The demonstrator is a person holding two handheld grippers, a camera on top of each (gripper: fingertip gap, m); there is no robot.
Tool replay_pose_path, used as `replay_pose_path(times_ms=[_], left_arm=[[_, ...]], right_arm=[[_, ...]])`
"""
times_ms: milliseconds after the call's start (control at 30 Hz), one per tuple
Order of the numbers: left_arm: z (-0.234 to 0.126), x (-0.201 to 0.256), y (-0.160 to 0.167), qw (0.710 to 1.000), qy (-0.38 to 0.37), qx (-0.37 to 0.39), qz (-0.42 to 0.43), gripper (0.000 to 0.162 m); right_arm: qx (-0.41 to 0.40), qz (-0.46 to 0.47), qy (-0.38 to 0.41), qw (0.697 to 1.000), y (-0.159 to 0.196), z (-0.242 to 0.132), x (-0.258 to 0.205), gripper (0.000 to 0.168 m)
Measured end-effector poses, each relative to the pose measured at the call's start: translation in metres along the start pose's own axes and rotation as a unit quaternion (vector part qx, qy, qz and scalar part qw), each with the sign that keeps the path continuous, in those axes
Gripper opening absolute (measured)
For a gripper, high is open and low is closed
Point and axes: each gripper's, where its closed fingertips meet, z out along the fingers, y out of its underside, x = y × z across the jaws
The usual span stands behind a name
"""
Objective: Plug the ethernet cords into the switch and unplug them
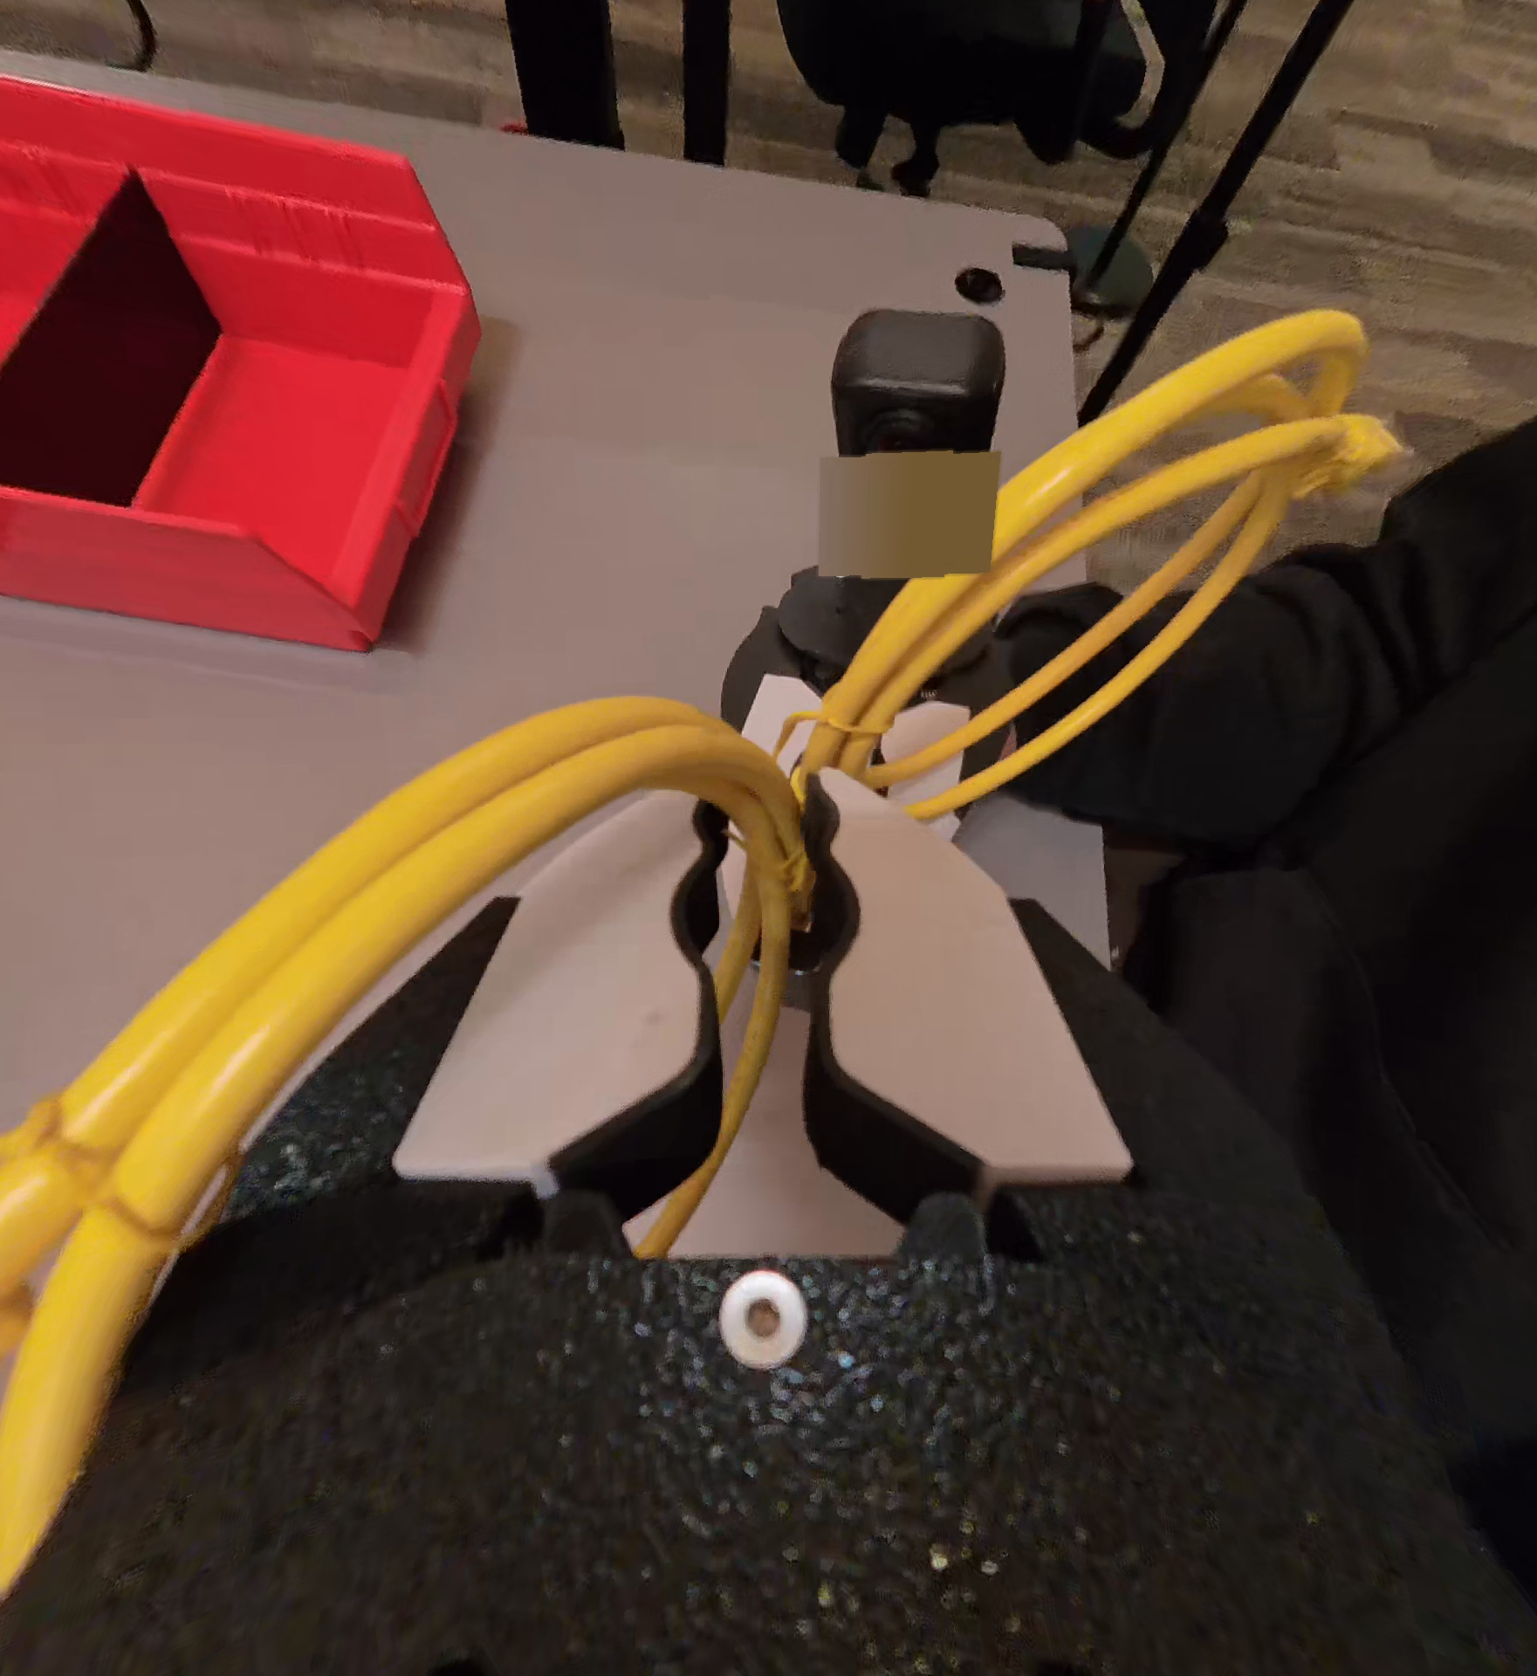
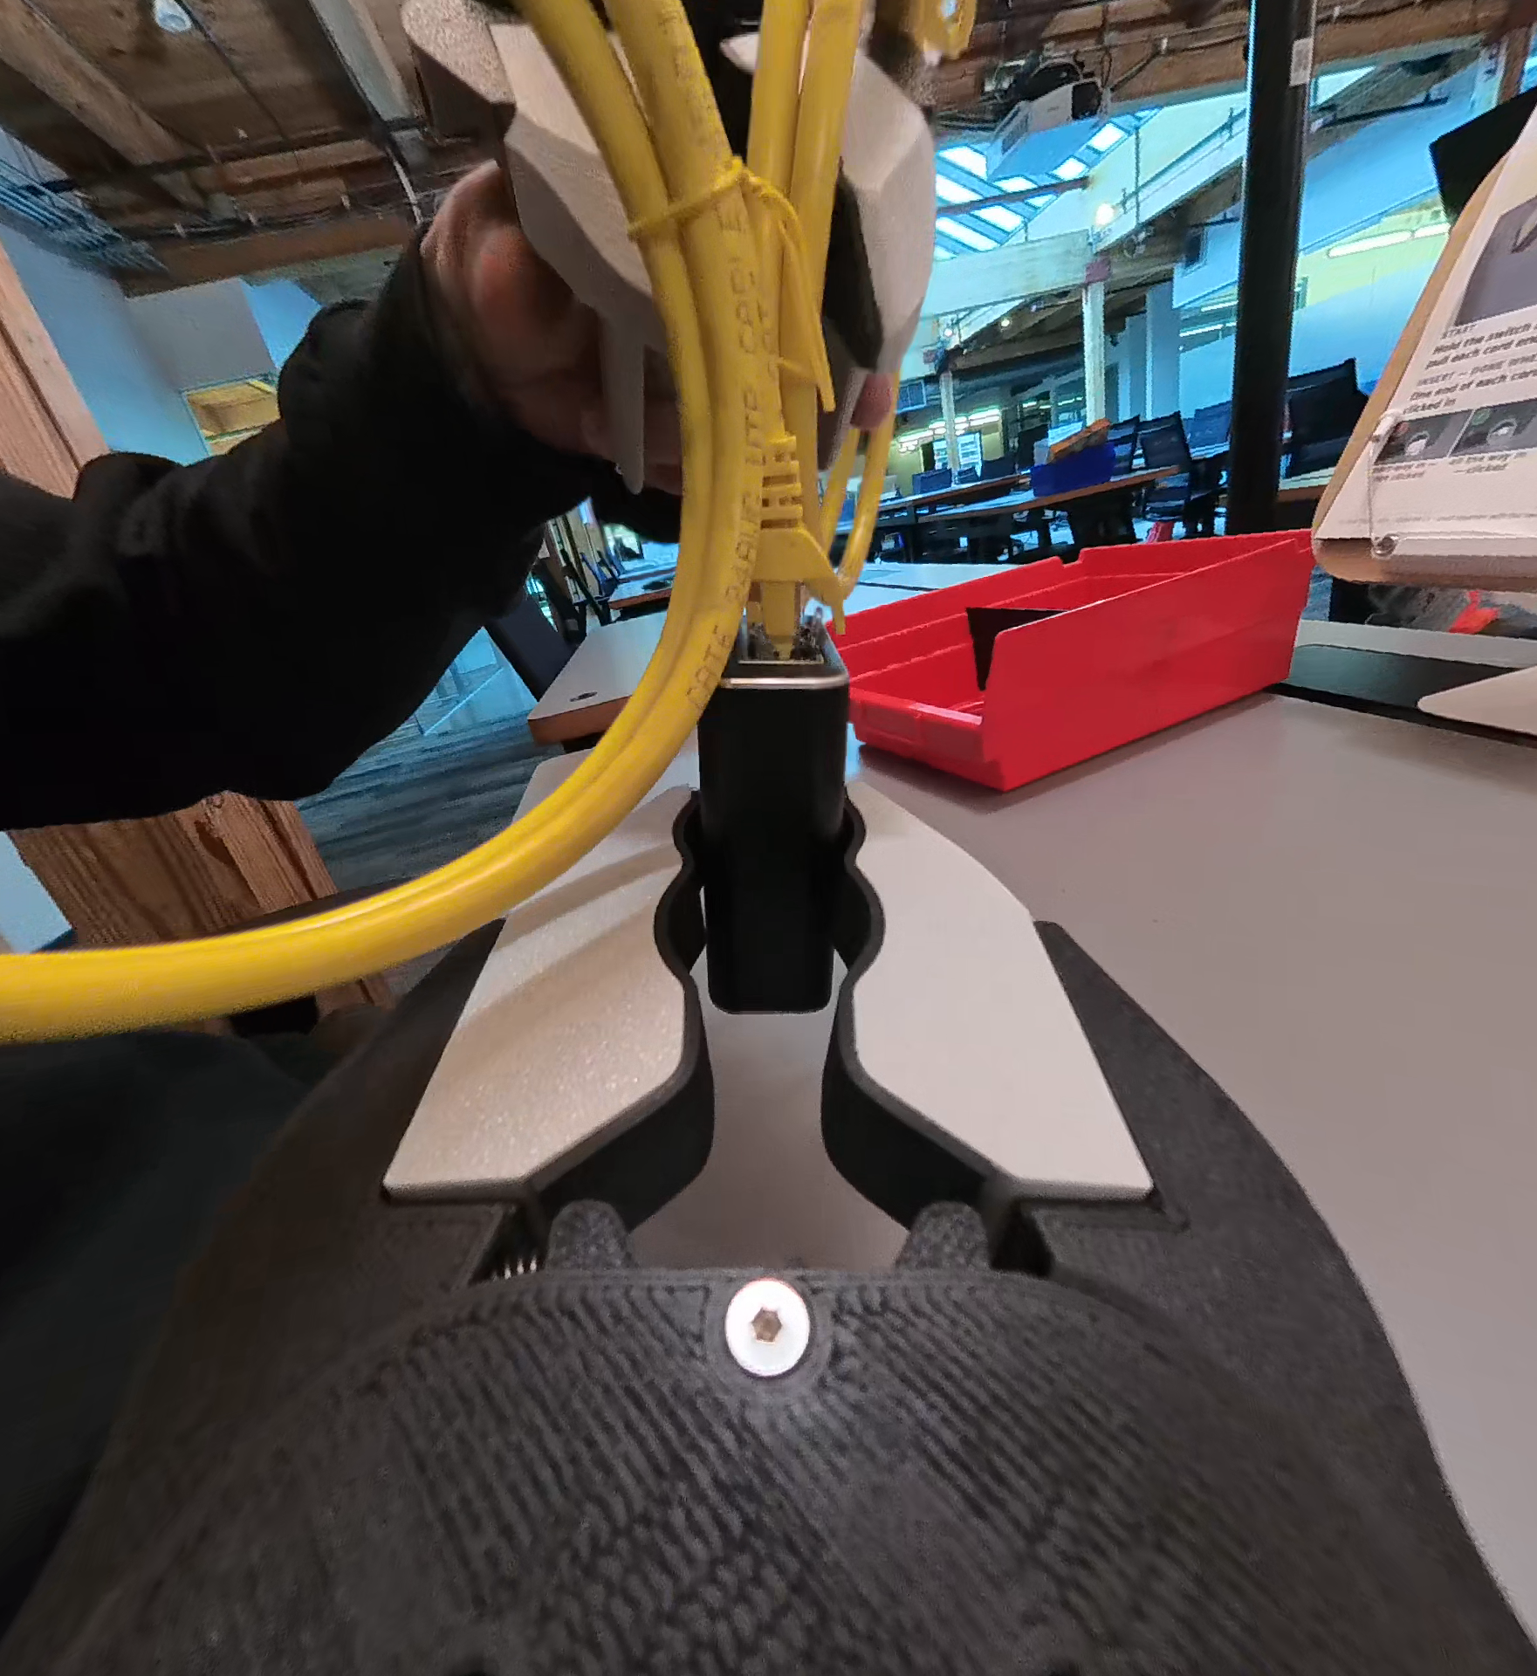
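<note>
My right gripper (image 2: 769, 821) is shut on a small black switch (image 2: 769, 871) and holds it upright above the grey table (image 2: 1200, 907). A yellow ethernet plug (image 2: 783, 580) sits in the port at the top of the switch. My left gripper (image 1: 760, 821) is shut on the tied bundle of yellow ethernet cords (image 1: 474, 816) just above that plug. It also shows from below in the right wrist view (image 2: 719, 209). The cords loop out to both sides. In the left wrist view the switch is mostly hidden under the cords and fingers.
An open red bin (image 1: 202, 408) stands on the table; in the right wrist view it (image 2: 1109, 653) is behind the switch. A sheet of instructions on a stand (image 2: 1490, 363) is at the right. A black sleeve (image 1: 1336, 680) reaches in. The table's far edge (image 1: 1068, 381) is close.
</note>
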Motion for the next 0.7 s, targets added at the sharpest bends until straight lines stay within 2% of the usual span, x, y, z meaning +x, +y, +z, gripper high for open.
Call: replay_pose_path(times_ms=[167,367,400,433,700], left_arm=[[-0.001,0.009,0.009,0.998,0.036,-0.051,0.021,0.012],[-0.010,0.012,0.012,0.994,0.076,-0.082,0.013,0.012],[-0.011,0.012,0.014,0.992,0.080,-0.092,0.014,0.016],[-0.011,0.013,0.016,0.991,0.082,-0.103,0.016,0.012],[-0.013,0.013,0.022,0.985,0.090,-0.150,0.004,0.012]], right_arm=[[-0.024,-0.011,-0.004,1.000,0.007,0.003,-0.003,0.026],[-0.006,0.004,-0.028,1.000,0.002,0.004,-0.009,0.026],[-0.007,0.006,-0.031,0.999,0.003,0.004,-0.010,0.026],[-0.009,0.005,-0.029,1.000,0.003,0.004,-0.009,0.026],[-0.011,0.003,-0.033,0.999,0.006,0.004,-0.010,0.026]])
